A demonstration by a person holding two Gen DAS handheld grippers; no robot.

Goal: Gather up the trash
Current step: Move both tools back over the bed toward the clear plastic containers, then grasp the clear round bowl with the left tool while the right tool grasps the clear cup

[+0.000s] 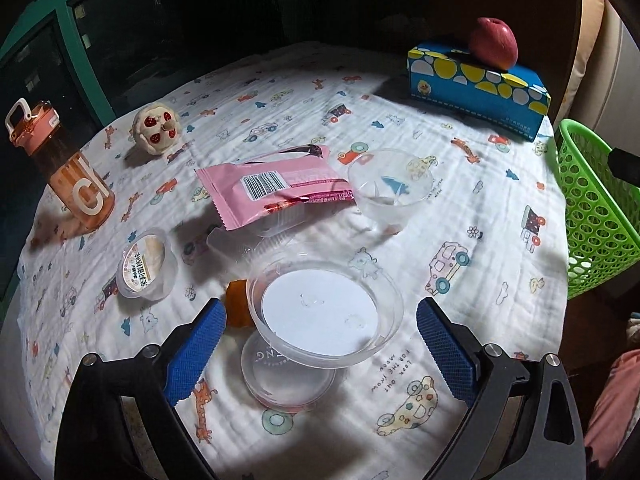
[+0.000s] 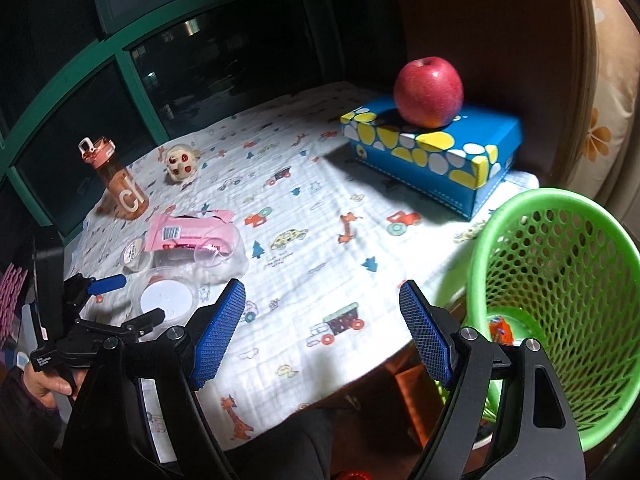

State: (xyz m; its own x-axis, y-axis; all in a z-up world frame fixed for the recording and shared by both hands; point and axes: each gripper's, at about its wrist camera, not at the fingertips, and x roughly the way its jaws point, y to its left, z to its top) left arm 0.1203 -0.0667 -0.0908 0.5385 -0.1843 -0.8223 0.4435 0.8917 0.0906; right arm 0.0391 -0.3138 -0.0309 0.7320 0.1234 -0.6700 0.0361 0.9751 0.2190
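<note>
My left gripper (image 1: 321,314) is open, its blue pads either side of a clear plastic cup (image 1: 312,300) with a white disc inside, not touching it. A clear lid (image 1: 288,376) and an orange scrap (image 1: 236,304) lie by the cup. Further back are a pink wrapper (image 1: 272,184) over a clear tray (image 1: 276,226), another clear cup (image 1: 390,192) and a small labelled pudding cup (image 1: 146,264). My right gripper (image 2: 322,288) is open and empty over the tablecloth's near edge. To its right, a green mesh basket (image 2: 560,280) holds an orange wrapper (image 2: 500,328).
An orange drink bottle (image 1: 68,168) and a round plush toy (image 1: 156,128) stand at the back left. A blue spotted box (image 1: 476,84) with a red apple (image 1: 494,42) on it sits at the back right. Dark windows lie beyond the table.
</note>
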